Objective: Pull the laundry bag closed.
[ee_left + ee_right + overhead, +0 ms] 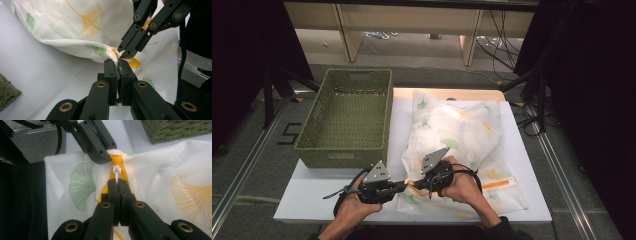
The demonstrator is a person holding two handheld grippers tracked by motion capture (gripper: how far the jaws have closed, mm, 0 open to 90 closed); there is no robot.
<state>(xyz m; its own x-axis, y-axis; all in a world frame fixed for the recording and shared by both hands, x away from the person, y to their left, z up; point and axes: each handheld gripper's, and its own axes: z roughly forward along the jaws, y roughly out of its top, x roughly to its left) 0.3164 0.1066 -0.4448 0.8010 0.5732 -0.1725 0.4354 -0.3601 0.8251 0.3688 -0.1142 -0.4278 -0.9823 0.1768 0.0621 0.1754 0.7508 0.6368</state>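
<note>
Grippers meet at the near edge of the table [312, 200]. We see the left gripper [117, 60] closed on the corner of the mesh bag [457, 135], and the right gripper [117, 181] closed on the white zipper cord [116, 172]. Behind, on the left, stands the green basket [349, 117].

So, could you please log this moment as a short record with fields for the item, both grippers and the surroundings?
item: white mesh bag with green and yellow leaf print, stuffed, lying on the white table
left gripper: shut on the bag's corner edge beside the yellow zipper
right gripper: shut on the white zipper pull cord
gripper spacing: tips nearly touching at the same corner
basket: green woven, to the left of the bag, nothing visible inside
</note>
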